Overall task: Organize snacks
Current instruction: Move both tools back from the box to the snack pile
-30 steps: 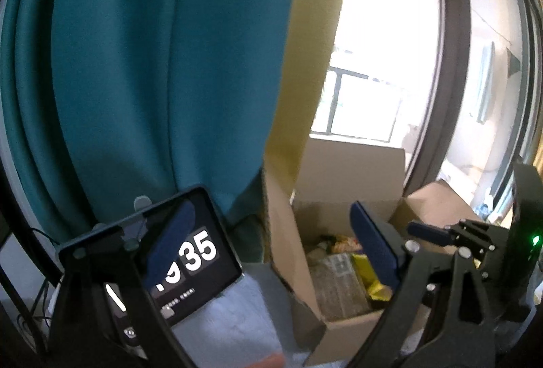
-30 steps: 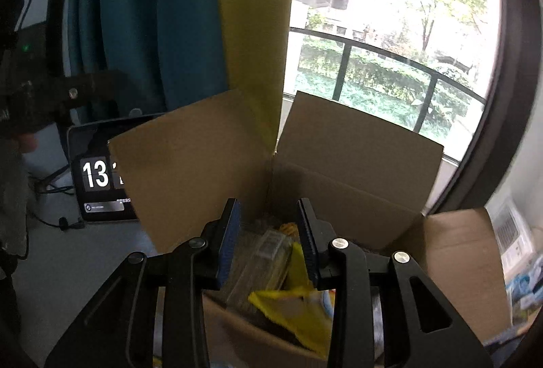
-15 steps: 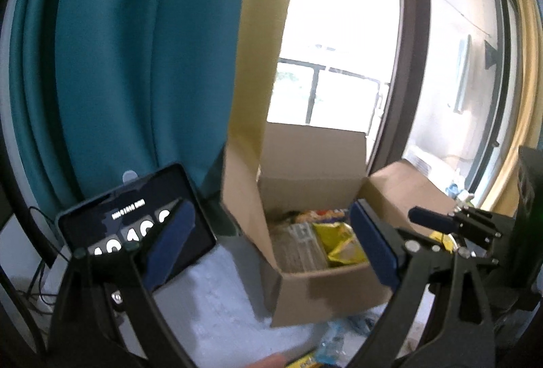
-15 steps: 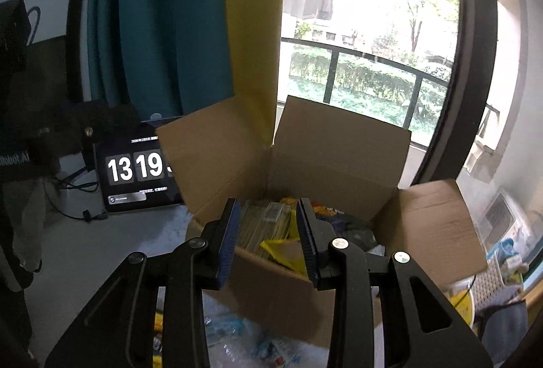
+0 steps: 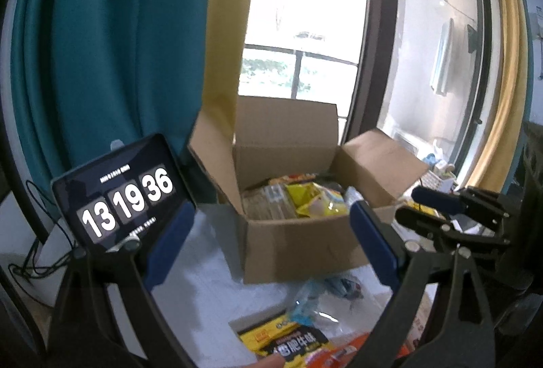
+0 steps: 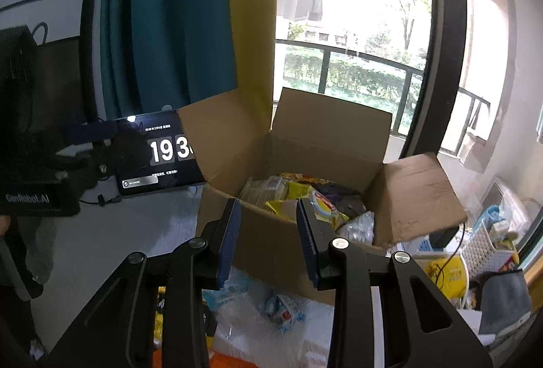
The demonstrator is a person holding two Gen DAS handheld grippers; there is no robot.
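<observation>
An open cardboard box [image 5: 288, 242] [image 6: 271, 242] stands on the white table with its flaps up. It holds several snack packs, among them a yellow packet [image 5: 312, 198] [image 6: 325, 206]. Loose snacks lie in front of it: a yellow and black packet [image 5: 288, 337], a clear blue-tinted packet [image 5: 305, 303] and small blue and white packets [image 6: 278, 307]. My left gripper [image 5: 269, 208] hangs wide open before the box, with nothing between its pads. My right gripper [image 6: 268, 203] stands partly open just short of the box's front wall, also empty.
A tablet [image 5: 125, 198] [image 6: 163, 154] showing a clock leans left of the box, with cables behind it. Teal curtain [image 5: 118, 28] and a window lie beyond. A white basket [image 6: 485, 245] and clutter sit at the far right.
Both grippers have drawn back from the box, which now looks smaller and farther. The loose snacks on the table have come into view at the bottom. The jaws kept their width.
</observation>
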